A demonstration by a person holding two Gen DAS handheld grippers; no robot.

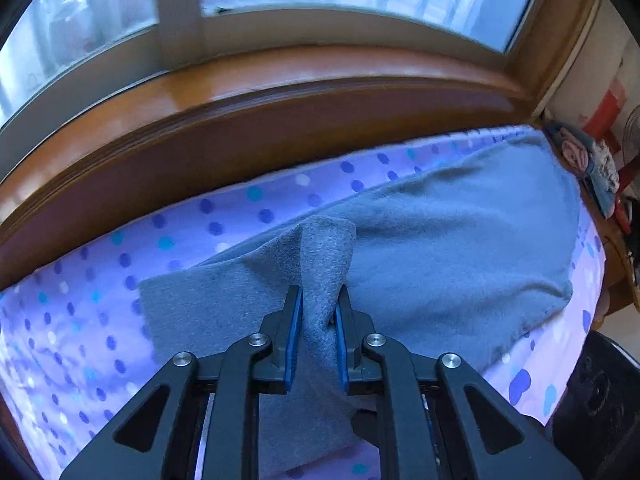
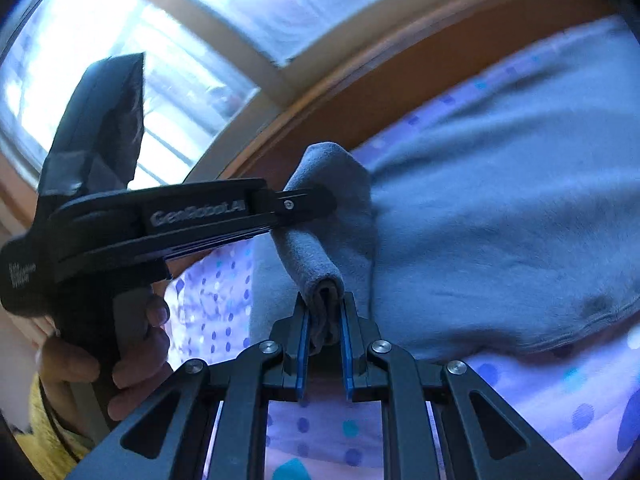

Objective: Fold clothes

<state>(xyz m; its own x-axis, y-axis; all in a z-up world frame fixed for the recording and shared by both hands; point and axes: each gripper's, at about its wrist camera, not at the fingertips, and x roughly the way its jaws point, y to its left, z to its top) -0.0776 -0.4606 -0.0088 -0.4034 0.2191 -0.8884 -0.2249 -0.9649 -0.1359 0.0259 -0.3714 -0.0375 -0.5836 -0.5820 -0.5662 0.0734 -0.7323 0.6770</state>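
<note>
A grey-blue fleece garment (image 1: 460,248) lies spread on a purple polka-dot bedsheet (image 1: 80,320). My left gripper (image 1: 319,292) is shut on a raised fold of the garment near its left end, and the cloth stands up between the blue pads. In the right wrist view my right gripper (image 2: 323,298) is shut on a bunched, rolled edge of the same garment (image 2: 500,220). The left gripper (image 2: 316,202) reaches in from the left, held by a hand (image 2: 132,344). It pinches the same lifted fold just beyond my right fingertips.
A brown wooden window sill (image 1: 280,112) and large window panes run along the far side of the bed. A pile of other clothes (image 1: 588,160) sits at the far right end. A dark object (image 1: 600,400) stands off the bed's right edge.
</note>
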